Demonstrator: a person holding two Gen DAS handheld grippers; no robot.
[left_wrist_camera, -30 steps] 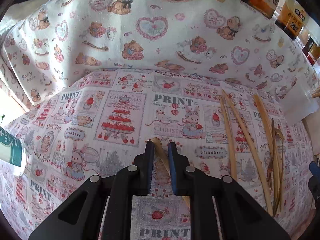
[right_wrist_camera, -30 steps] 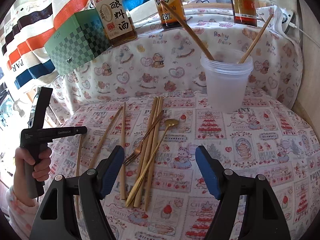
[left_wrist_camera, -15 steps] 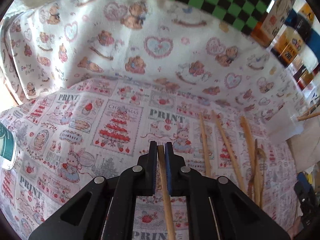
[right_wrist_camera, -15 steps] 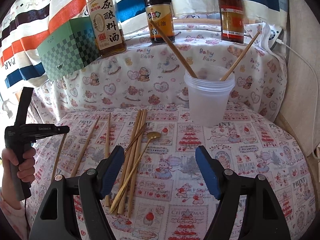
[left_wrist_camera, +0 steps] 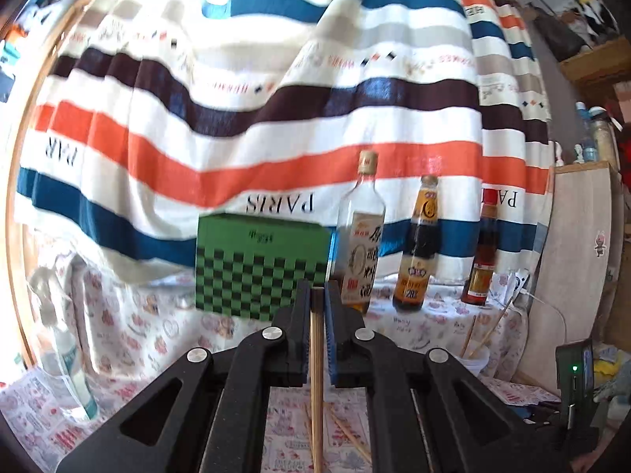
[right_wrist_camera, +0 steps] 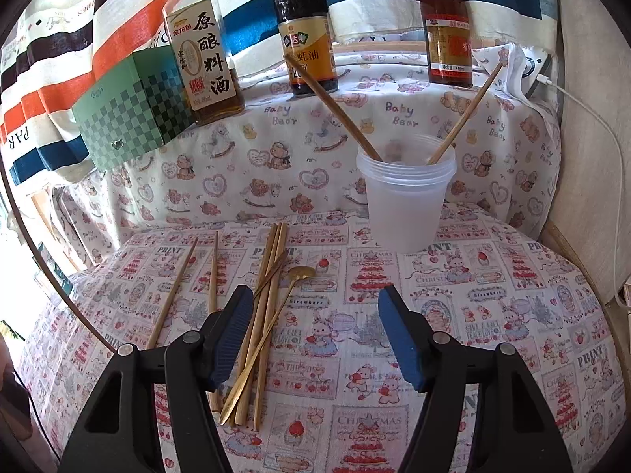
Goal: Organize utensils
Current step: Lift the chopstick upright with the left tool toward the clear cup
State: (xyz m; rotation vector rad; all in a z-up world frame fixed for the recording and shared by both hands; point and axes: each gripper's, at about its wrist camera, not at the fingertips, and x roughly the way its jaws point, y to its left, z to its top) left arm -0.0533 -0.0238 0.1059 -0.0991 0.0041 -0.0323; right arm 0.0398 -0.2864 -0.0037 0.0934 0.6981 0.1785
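Left hand-held gripper [left_wrist_camera: 317, 307] is clamped on one chopstick [left_wrist_camera: 315, 374], pads tight on both sides near its top end; the stick hangs down from the jaws, clear of the tabletop [left_wrist_camera: 284, 425], and the gripper points about level at the striped cloth [left_wrist_camera: 236, 118], green checkered box [left_wrist_camera: 260, 264] and three bottles [left_wrist_camera: 361, 244] on the ledge. Right hand-held gripper [right_wrist_camera: 315, 327] is wide open, nothing between the blue pads; its jaws have just been closing a little. It hovers tilted down over the tabletop, above the utensil pile. Cup [right_wrist_camera: 406, 201] stands upright at the back of the tabletop, right of centre, with two chopsticks [right_wrist_camera: 331, 106] in it, leaning out to opposite sides. On the tabletop left of the cup: a bundle of chopsticks [right_wrist_camera: 268, 287] lying side by side and touching, a gold spoon [right_wrist_camera: 276, 315] laid across them with bowl end toward the cup, and a thin dark utensil crossing the bundle, head hidden behind the left finger [right_wrist_camera: 232, 335], so I can't tell what it is. Two single chopsticks [right_wrist_camera: 173, 287] lie further left, apart from the bundle and slightly splayed from each other. Lower ends of several sticks are hidden behind that finger.
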